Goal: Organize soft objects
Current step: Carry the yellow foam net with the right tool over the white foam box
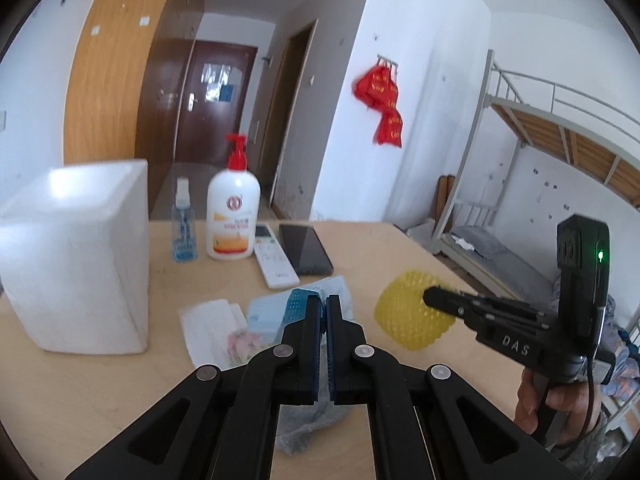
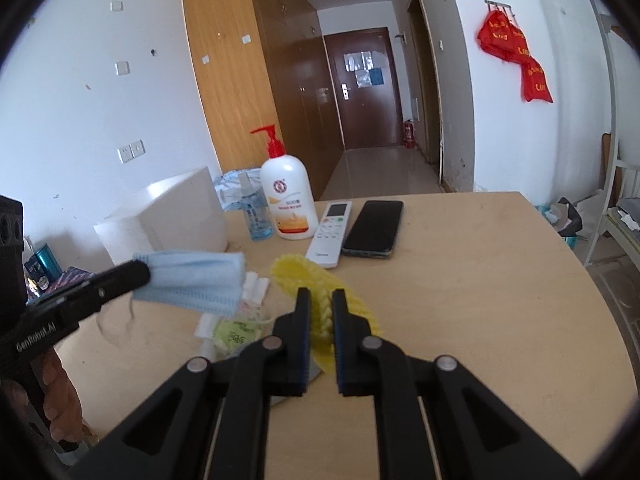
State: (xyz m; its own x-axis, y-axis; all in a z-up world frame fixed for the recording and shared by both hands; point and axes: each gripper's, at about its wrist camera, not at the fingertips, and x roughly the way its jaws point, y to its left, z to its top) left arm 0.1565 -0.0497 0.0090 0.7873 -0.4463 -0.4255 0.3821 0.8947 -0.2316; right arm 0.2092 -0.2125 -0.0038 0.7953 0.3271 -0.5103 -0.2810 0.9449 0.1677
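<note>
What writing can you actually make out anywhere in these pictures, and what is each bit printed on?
"DAS": on the side of the right claw.
"GenRobot.AI": on the side of the left claw.
Lotion bottle: round red logo and label text, too blurred to read.
Red cloths on the wall: gold characters, unreadable.
Remote control: small mark near its lower end, too small to read.
Spray bottle: label unreadable.

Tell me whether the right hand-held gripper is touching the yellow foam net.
Touching. The right wrist view shows the right hand-held gripper pinching the yellow foam net between its fingers.
</note>
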